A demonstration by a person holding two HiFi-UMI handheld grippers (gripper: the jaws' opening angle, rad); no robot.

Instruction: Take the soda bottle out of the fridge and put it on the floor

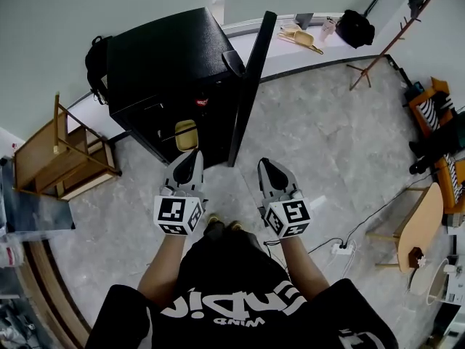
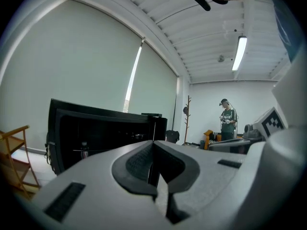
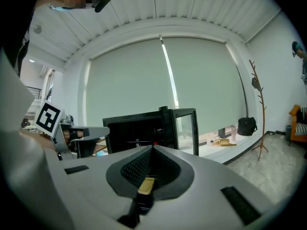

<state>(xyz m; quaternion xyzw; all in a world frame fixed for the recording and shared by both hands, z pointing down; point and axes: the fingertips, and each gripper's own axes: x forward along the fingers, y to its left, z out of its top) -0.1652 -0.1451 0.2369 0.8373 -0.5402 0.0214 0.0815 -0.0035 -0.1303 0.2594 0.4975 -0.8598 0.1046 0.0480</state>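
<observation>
- The left hand-held gripper [image 1: 195, 153] is pointing at the fridge [image 1: 167, 57]. In the left gripper view its jaws are lying together with nothing between them.
- The right hand-held gripper [image 1: 263, 163] is hanging beside the left one, well apart from it, and is aiming at the lower edge of the fridge door [image 1: 251, 86]. In the right gripper view its jaw tips are meeting, with no object clamped.
- The fridge is standing on the floor [image 1: 320, 129] against the wall. Its door is standing wide open, edge-on to the head view.
- The soda bottle [image 2: 84, 150] is standing upright on a shelf inside the fridge, at the left of the dark compartment as the left gripper view shows it. Neither hand-held gripper is touching it.
- A yellow container [image 1: 186, 134] is sitting low in the fridge, just beyond the left hand-held gripper's tip.
- A wooden rack [image 1: 58, 158] is standing left of the fridge, and a coat stand [image 1: 396, 38] is standing far to the right.
</observation>
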